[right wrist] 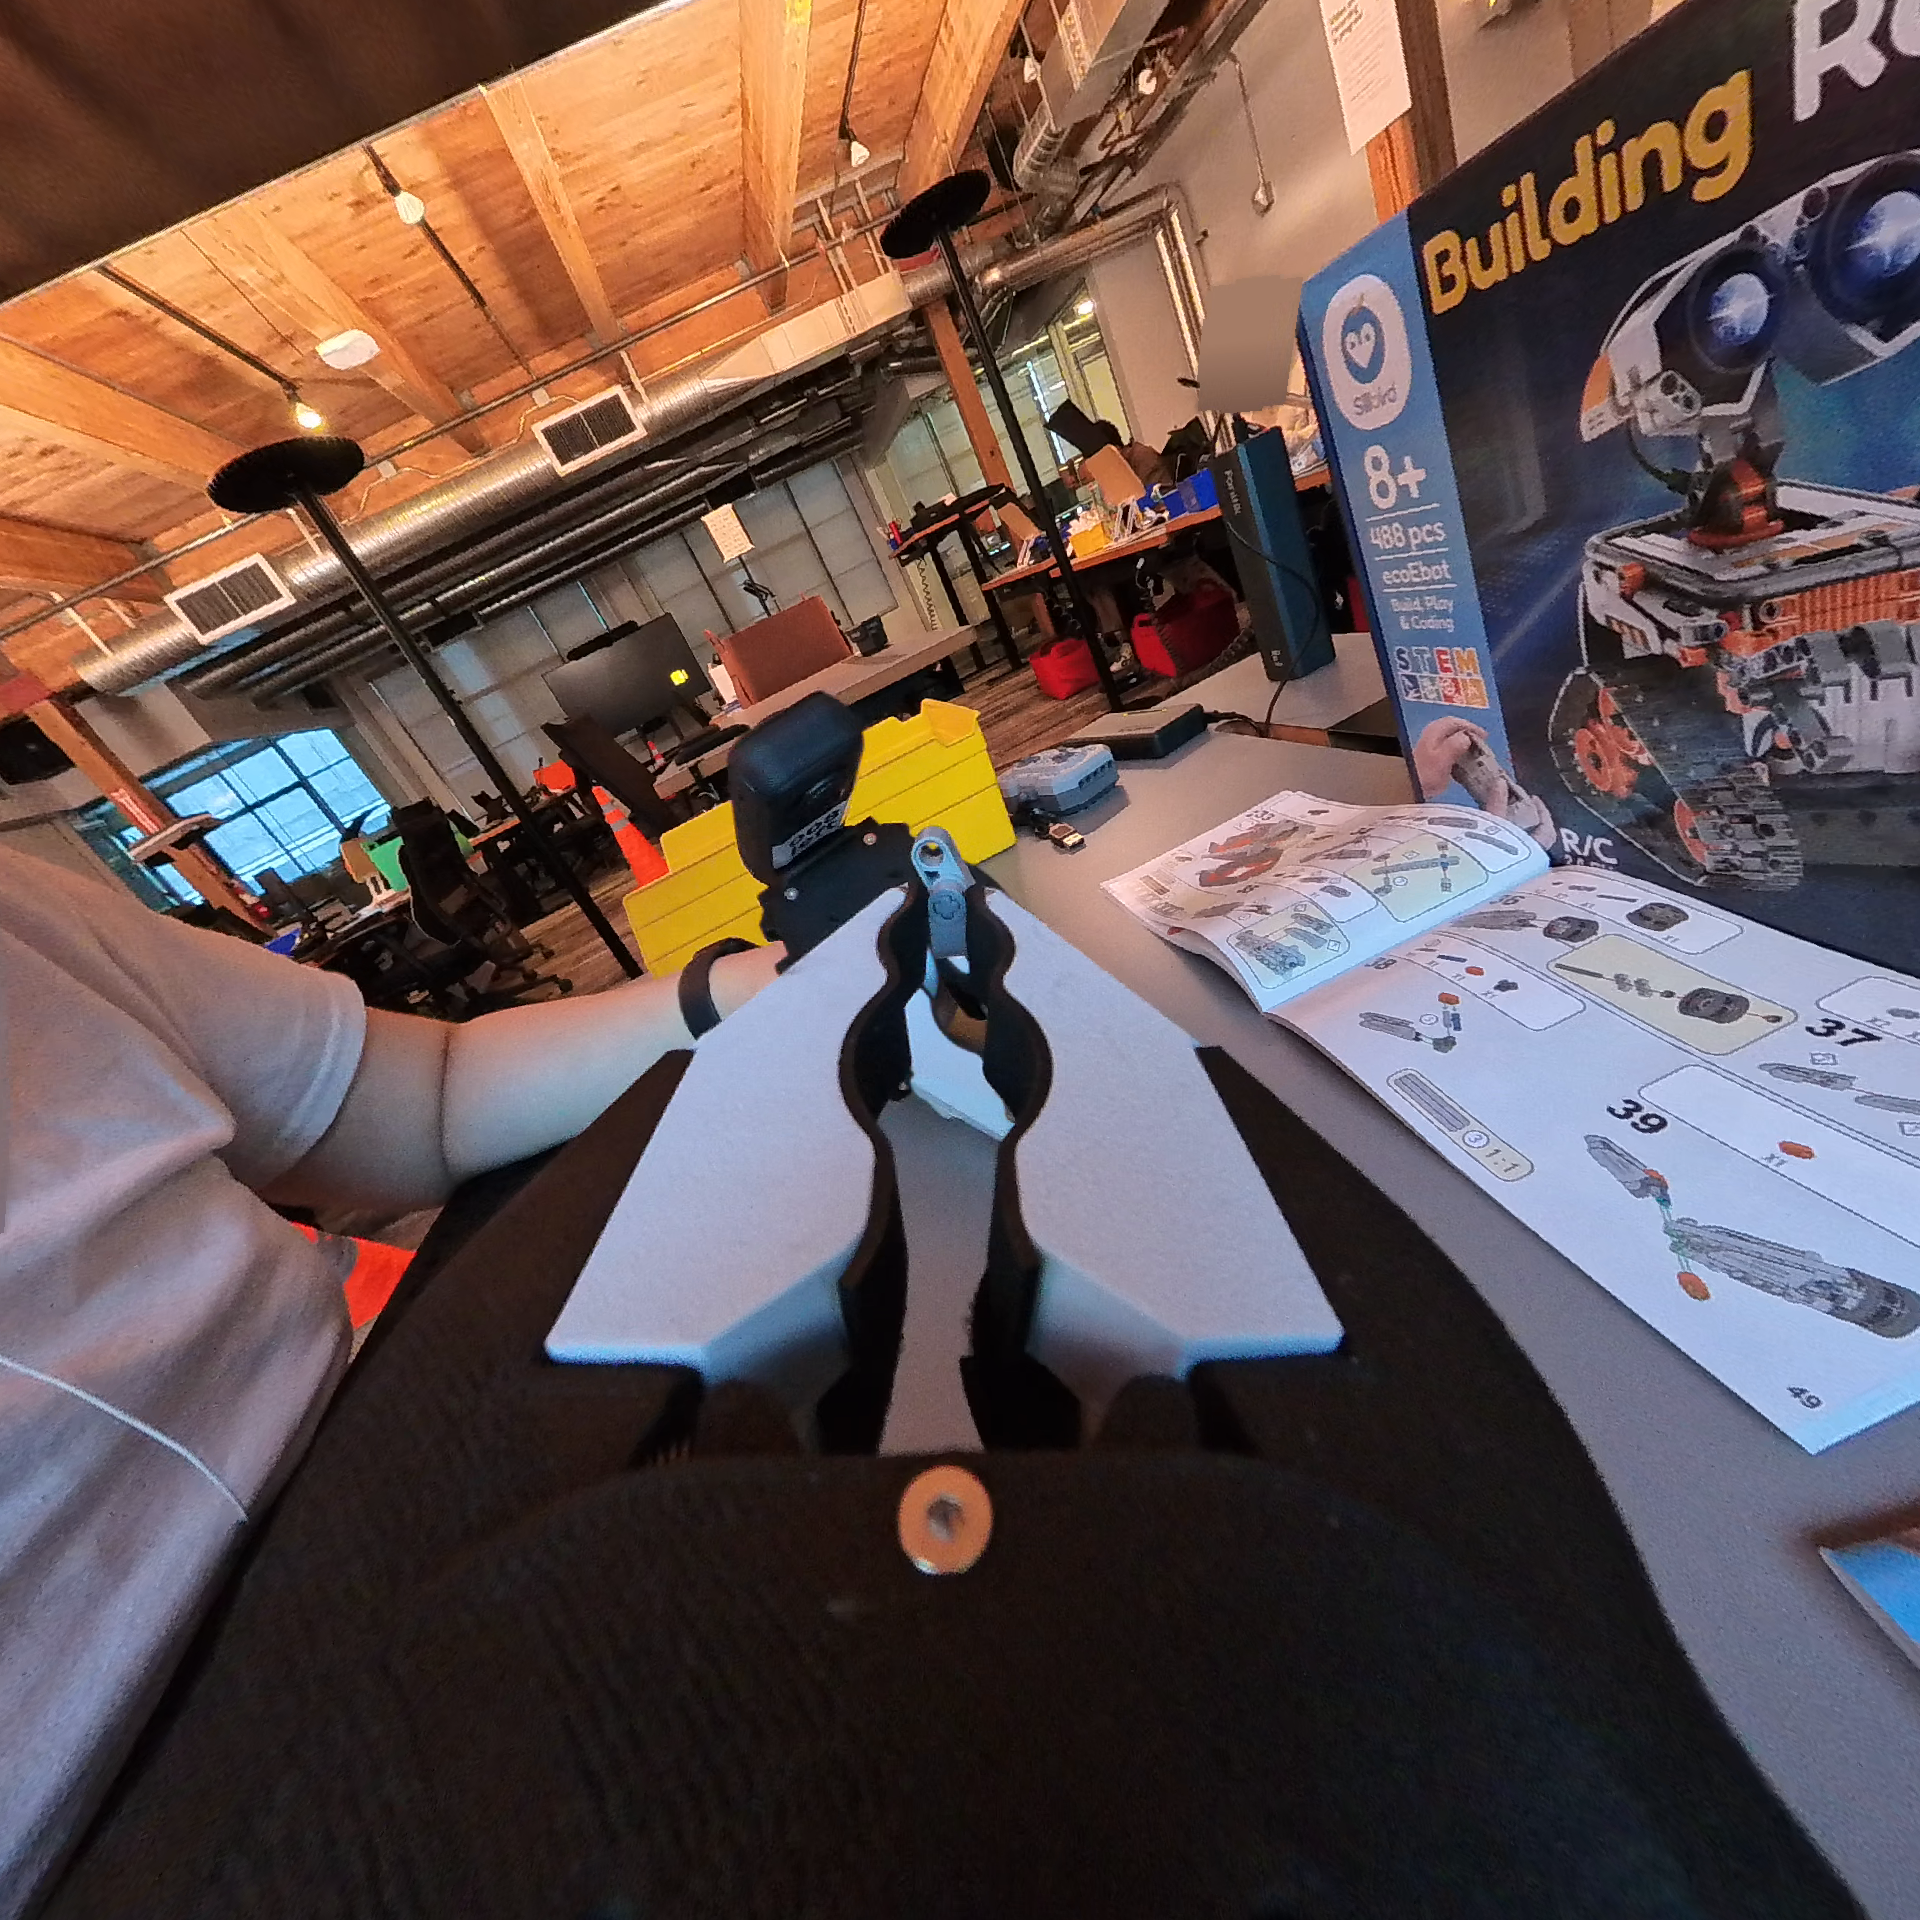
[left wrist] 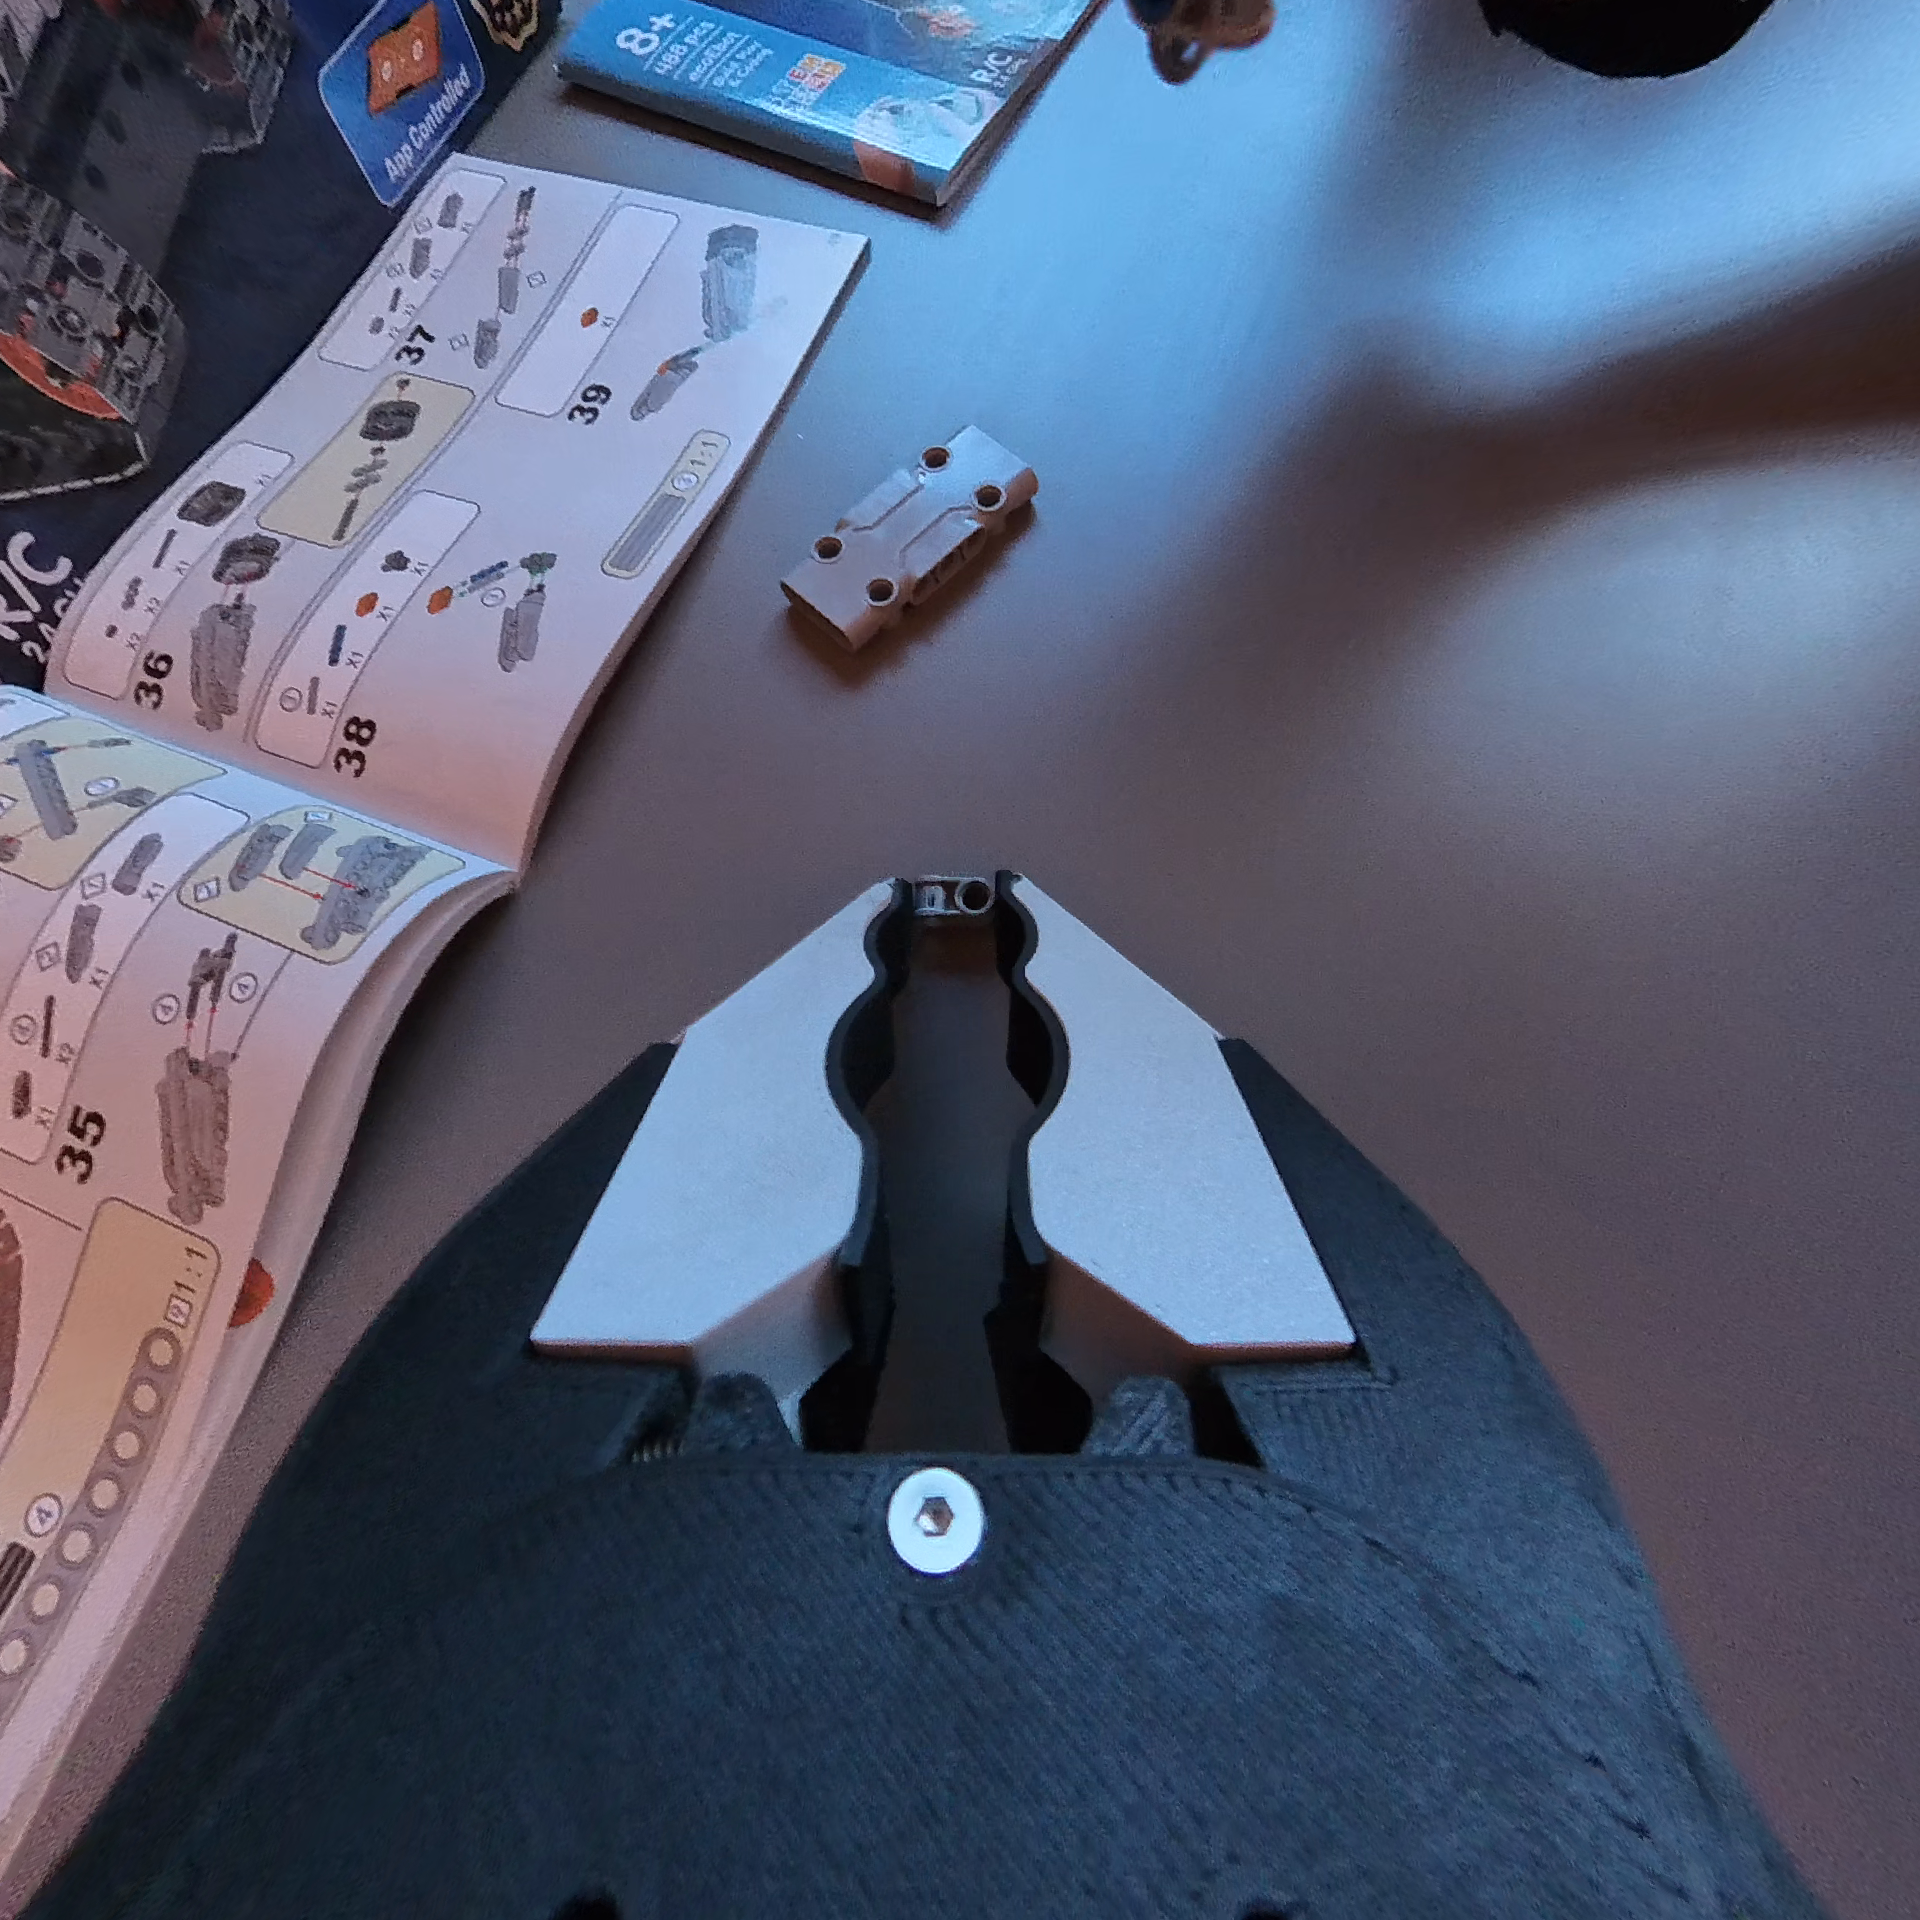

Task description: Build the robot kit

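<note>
Left gripper (left wrist: 954, 896) pinches a small grey connector (left wrist: 954, 898) above the table (left wrist: 1351, 935). Right gripper (right wrist: 943, 904) clamps a grey link piece (right wrist: 943, 902) (grey panel piece (left wrist: 912, 536) lies loose, beside the open instruction booklet (left wrist: 416, 499)).

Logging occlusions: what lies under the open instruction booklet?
The open instruction booklet rests on the grey table, its far edge overlapping the dark toy box. Anything beneath its pages is hidden.

An open instruction booklet (right wrist: 1538, 1049) is lying on the worktop (left wrist: 1351, 831), beside a standing kit box (right wrist: 1662, 520); yellow bins (right wrist: 831, 831) are sitting beyond.
</note>
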Motion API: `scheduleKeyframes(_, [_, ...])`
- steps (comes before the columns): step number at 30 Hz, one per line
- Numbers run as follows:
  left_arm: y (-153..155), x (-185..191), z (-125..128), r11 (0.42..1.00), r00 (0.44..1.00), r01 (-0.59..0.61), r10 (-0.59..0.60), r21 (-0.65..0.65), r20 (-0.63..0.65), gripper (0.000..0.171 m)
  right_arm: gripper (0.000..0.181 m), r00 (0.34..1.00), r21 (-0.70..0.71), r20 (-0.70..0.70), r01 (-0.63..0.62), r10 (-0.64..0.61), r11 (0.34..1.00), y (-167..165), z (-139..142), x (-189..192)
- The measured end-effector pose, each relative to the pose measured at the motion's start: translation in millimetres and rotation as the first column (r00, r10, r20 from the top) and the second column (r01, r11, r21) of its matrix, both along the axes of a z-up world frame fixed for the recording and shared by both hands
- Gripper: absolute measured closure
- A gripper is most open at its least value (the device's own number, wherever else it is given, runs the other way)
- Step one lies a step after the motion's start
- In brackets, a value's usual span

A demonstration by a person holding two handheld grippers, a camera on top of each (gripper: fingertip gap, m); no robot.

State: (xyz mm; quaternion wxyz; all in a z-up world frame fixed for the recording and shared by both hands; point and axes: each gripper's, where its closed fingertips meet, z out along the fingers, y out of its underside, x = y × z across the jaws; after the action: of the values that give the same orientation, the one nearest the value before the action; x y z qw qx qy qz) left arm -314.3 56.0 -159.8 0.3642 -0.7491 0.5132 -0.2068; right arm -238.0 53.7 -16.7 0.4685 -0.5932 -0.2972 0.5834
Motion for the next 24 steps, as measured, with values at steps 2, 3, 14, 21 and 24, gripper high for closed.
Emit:
scheduleKeyframes(2, [-5, -3, 0, 1.000, 1.000, 0.008, -0.008, -0.006, 0.003, 0.158, 0.175, 1.000, -0.001, 0.001, -0.003, 0.003, 1.000, -1, 0, -1])
scheduleKeyframes(3, [-8, -5, 0, 1.000, 1.000, 0.014, -0.014, -0.007, 0.002, 0.158, 0.175, 1.000, 0.000, 0.003, -0.003, 0.003, 1.000, -1, -1, -1])
scheduleKeyframes(14, [-29, -15, 1, 0.992, 0.996, 0.084, -0.083, -0.095, 0.017, 0.143, 0.175, 1.000, 0.001, 0.004, -0.008, 0.008, 1.000, -2, 0, -2])
scheduleKeyframes(21, [-23, -14, -1, 0.994, 0.995, 0.093, -0.095, -0.056, -0.036, 0.146, 0.175, 1.000, -0.002, 0.011, -0.013, 0.013, 1.000, -2, -1, -2])
scheduleKeyframes(24, [-21, -13, -1, 0.994, 0.992, 0.109, -0.110, -0.017, -0.061, 0.142, 0.175, 1.000, -0.001, 0.014, -0.013, 0.013, 1.000, -2, -1, -3])
